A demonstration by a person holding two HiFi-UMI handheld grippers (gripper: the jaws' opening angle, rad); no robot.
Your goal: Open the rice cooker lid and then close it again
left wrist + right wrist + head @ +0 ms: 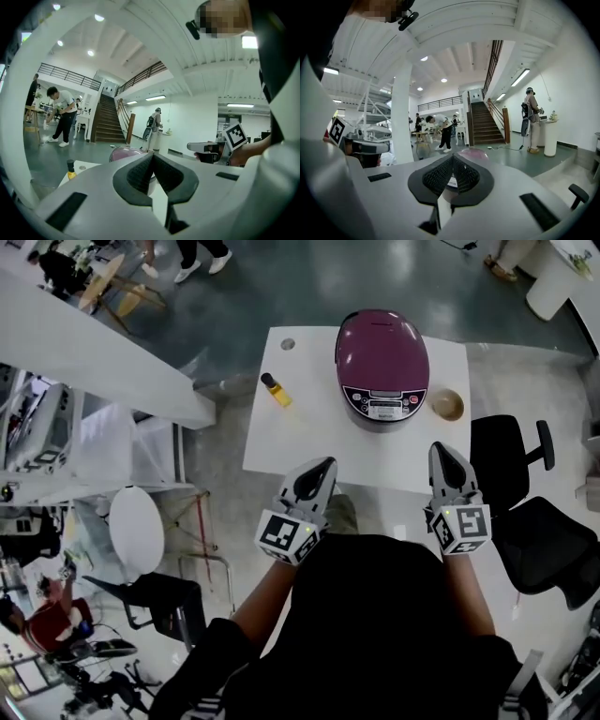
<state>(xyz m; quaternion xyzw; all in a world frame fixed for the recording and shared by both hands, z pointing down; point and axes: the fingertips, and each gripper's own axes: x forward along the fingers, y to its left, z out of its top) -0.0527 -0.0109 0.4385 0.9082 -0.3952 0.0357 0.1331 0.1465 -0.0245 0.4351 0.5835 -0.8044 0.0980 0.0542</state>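
Note:
A purple rice cooker (382, 367) with its lid down stands at the far middle of a white table (300, 442); its control panel faces me. My left gripper (319, 469) is held over the table's near edge, left of the cooker, jaws shut and empty. My right gripper (443, 454) hovers at the near right of the table, also shut with nothing in it. Both are apart from the cooker. In the left gripper view the cooker's top (125, 152) peeks over the shut jaws (153, 154). In the right gripper view its purple dome (474, 153) shows just behind the shut jaws (452, 157).
A small yellow bottle with a black cap (276, 389) lies on the table's left part. A tan bowl (447, 405) sits right of the cooker. A black office chair (520, 474) stands to the right of the table. People walk in the hall beyond.

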